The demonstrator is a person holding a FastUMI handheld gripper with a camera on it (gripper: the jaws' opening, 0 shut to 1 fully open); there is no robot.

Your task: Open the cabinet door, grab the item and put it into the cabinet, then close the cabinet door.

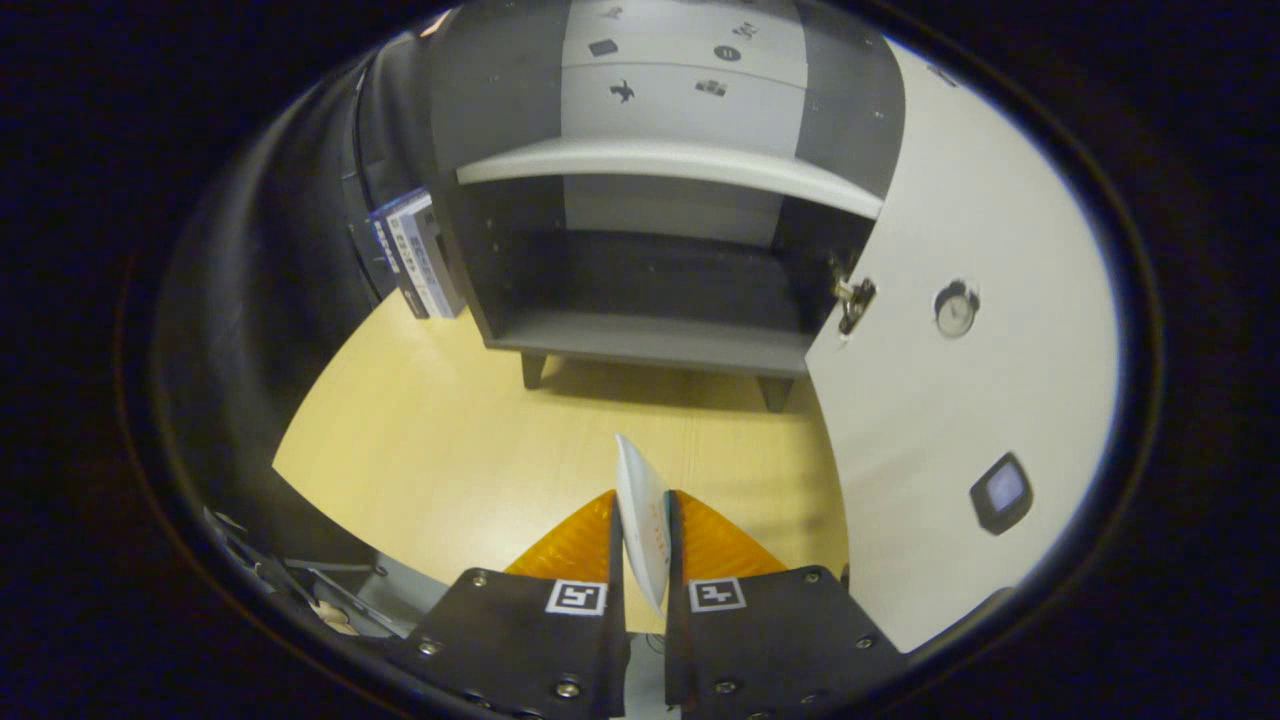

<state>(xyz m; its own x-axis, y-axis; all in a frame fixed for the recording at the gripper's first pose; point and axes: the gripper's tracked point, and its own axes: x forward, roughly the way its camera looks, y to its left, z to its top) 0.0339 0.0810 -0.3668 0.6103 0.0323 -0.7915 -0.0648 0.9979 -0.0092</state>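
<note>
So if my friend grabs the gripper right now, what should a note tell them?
Gripper: shut on the thin white packet, which stands on edge between both fingers and pokes out just ahead of them.
Cabinet: straight ahead on the wooden table, beyond the fingers. Its white door is swung open beside the gripper. Lower compartment and the shelf above look bare.
Done: door opened, item grabbed.
Left: carry the packet forward into the cabinet, let go, pull back, close the door.
</note>
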